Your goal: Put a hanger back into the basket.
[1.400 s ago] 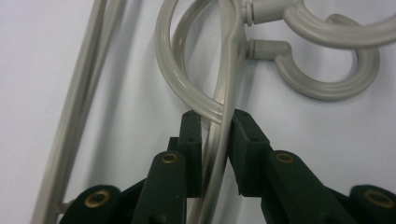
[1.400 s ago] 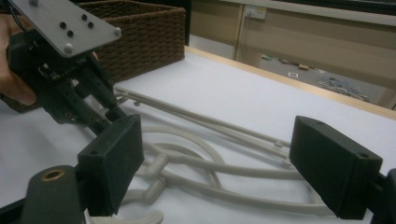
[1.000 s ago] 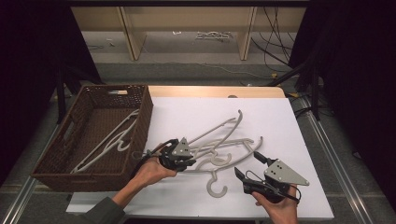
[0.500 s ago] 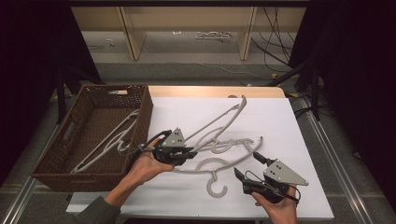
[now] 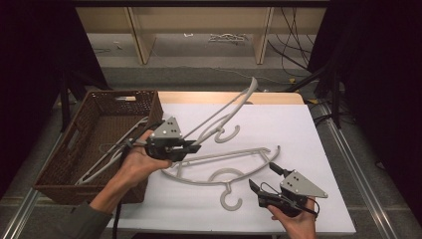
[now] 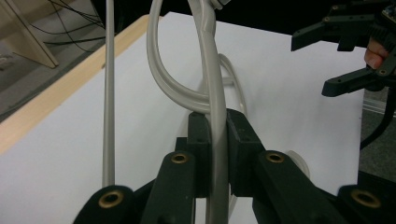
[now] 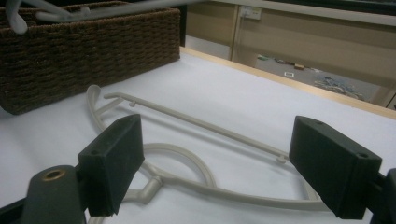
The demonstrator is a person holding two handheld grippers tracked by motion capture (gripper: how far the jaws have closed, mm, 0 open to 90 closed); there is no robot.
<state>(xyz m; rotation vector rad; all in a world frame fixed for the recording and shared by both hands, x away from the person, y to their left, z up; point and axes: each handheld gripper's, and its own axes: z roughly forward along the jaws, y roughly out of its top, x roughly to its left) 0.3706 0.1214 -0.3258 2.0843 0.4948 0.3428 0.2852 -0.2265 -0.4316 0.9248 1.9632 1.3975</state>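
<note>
My left gripper (image 5: 191,146) holds a grey plastic hanger (image 5: 251,88) off the white table (image 5: 293,129), tilted with its far end up and its hook hanging below. In the left gripper view the jaws (image 6: 217,123) are shut on the hanger's shoulder (image 6: 212,70). A second grey hanger (image 5: 219,157) lies flat on the table, its hook toward the front edge. My right gripper (image 5: 264,176) rests low near the front right, open, with nothing between its pads. In the right gripper view (image 7: 224,163) that flat hanger (image 7: 201,126) lies just ahead of it.
A brown wicker basket (image 5: 64,159) stands at the table's left and holds more grey hangers (image 5: 112,154); in the right gripper view its wall (image 7: 93,51) rises at the left. A wooden strip (image 5: 278,97) edges the far side. Shelving and cables lie beyond.
The left gripper has risen with the hanger, lifting it off the table and tipping its far end upward. The right gripper and the flat hanger have stayed put.
</note>
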